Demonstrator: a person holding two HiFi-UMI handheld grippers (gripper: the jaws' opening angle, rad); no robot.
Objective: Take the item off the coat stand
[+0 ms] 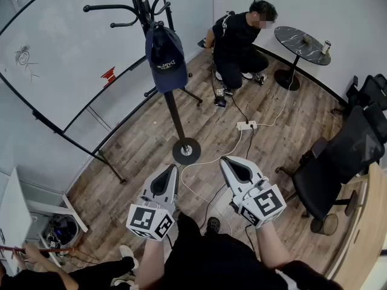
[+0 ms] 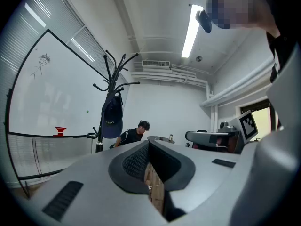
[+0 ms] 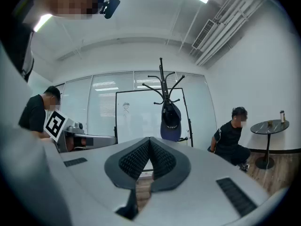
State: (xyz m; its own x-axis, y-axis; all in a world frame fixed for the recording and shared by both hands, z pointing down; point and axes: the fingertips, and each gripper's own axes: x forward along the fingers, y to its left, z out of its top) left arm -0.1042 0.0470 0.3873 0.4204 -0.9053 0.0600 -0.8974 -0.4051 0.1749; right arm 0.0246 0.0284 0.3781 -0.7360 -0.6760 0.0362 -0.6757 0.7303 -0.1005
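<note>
Head view only: whiteboard (image 1: 54, 65) far left, coat stand (image 1: 175, 116) with its round base on the wood floor, power strip (image 1: 246, 125), office chair (image 1: 338, 162) far right. Dark blue cap (image 1: 165, 56) hangs on an upper hook of the stand, well apart from both claws. Left claw (image 1: 174, 168) jaws pressed together, empty. Right claw (image 1: 224, 161) same, closed on nothing. Crouching person (image 1: 236, 41) beside the round tabletop (image 1: 301, 44). Right gripper view alone shows a bottle (image 3: 281, 116) upright on that tabletop; gripper views add ceiling lights.
</note>
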